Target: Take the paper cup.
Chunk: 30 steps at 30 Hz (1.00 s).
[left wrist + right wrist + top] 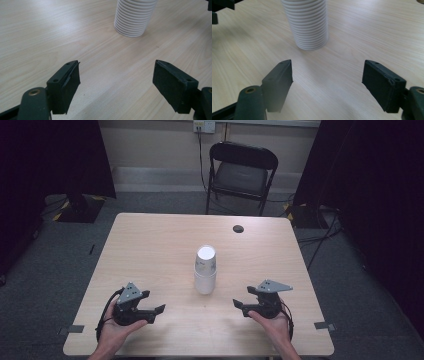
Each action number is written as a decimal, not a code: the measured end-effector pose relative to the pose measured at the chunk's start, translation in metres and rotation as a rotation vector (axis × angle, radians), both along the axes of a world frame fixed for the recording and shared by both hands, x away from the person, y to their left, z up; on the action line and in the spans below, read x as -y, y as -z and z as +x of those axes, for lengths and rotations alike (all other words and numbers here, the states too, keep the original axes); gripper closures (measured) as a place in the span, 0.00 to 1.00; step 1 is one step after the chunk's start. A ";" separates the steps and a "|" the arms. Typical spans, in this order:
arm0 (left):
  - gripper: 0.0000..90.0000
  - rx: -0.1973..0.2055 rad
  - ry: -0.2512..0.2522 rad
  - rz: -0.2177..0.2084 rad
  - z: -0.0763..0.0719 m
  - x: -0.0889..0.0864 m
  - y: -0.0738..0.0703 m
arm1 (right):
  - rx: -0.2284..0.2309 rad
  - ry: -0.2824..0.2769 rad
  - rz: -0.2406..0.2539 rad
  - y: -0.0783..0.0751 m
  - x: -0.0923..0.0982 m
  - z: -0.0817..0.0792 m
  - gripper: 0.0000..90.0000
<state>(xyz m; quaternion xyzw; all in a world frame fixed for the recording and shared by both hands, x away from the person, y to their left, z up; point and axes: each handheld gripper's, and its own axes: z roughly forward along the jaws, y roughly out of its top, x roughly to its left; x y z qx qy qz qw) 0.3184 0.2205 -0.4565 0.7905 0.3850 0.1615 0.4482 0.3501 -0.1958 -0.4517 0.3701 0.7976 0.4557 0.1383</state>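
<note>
Cups (205,269), a nested stack standing upside down mid-bench (150,240), sit between both claws. Left claw (161,309) and right claw (235,303) gape wide, holding nothing, angled inward, probably so either can grab it.

Ribbed white paper cup stack (205,270) on smooth matt wood table (150,250).

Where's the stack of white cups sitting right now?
In the high view the stack of white cups stands upside down near the middle of the table, between and just ahead of the left claw and right claw.
</note>
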 end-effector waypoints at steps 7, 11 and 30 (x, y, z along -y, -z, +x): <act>0.22 0.015 0.006 0.023 -0.001 0.002 0.000 | 0.003 -0.057 0.012 -0.012 -0.014 0.007 0.30; 0.20 0.004 0.018 0.033 -0.002 0.004 0.000 | 0.011 -0.075 0.018 -0.017 -0.020 0.011 0.30; 0.18 -0.013 0.004 0.033 0.002 0.000 0.001 | 0.086 -0.117 0.025 -0.047 -0.050 0.040 0.18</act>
